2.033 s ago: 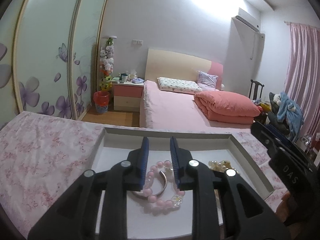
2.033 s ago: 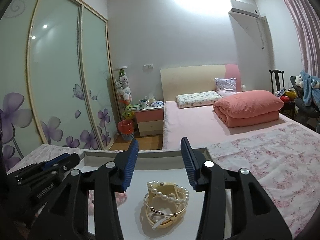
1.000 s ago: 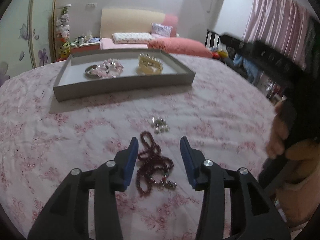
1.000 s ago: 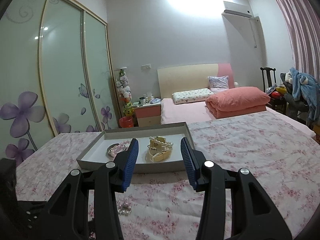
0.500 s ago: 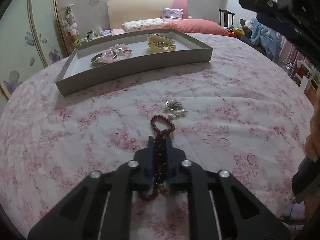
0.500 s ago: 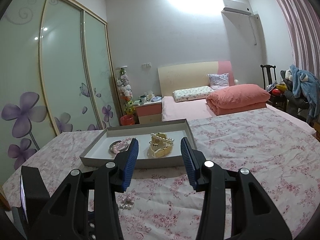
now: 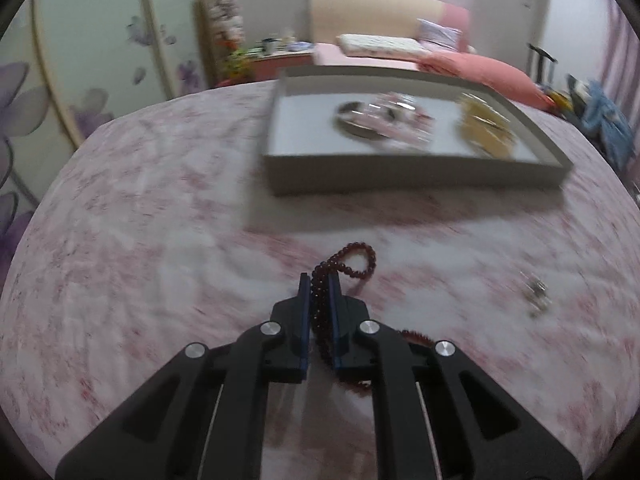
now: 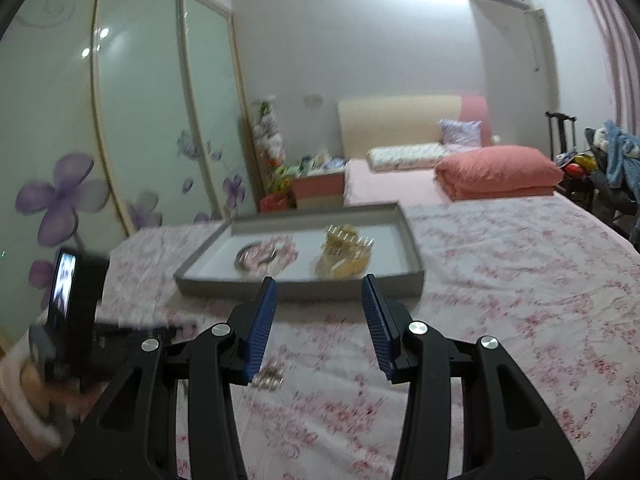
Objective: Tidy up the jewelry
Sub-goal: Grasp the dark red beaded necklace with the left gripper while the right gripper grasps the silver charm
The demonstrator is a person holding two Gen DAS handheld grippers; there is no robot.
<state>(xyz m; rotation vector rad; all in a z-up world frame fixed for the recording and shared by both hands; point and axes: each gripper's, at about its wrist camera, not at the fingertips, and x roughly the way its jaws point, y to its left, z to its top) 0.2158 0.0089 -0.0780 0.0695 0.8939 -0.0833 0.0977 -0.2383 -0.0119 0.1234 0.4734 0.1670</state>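
Note:
My left gripper (image 7: 320, 285) is shut on a dark red bead necklace (image 7: 354, 259). One loop of it sticks out past the tips, and the rest trails under the fingers above the floral cloth. Ahead stands a grey tray (image 7: 400, 178) holding a pink bead bracelet with a silver bangle (image 7: 380, 120) and gold-and-pearl bracelets (image 7: 486, 130). A small pearl piece (image 7: 536, 294) lies on the cloth to the right. My right gripper (image 8: 320, 294) hangs open and empty short of the tray (image 8: 414, 248), with the pearl piece (image 8: 268, 378) below its left finger.
The floral cloth (image 8: 520, 280) covers the whole work surface. The left tool's blurred body (image 8: 76, 320) fills the lower left of the right wrist view. Beyond are a pink bed (image 8: 400, 184), a sliding wardrobe (image 8: 140, 120) and a cluttered chair (image 8: 600, 160).
My left gripper closed on the red necklace, then swung left and toward the tray with it, so the pearl piece now lies off to the right. The right gripper tipped down slightly.

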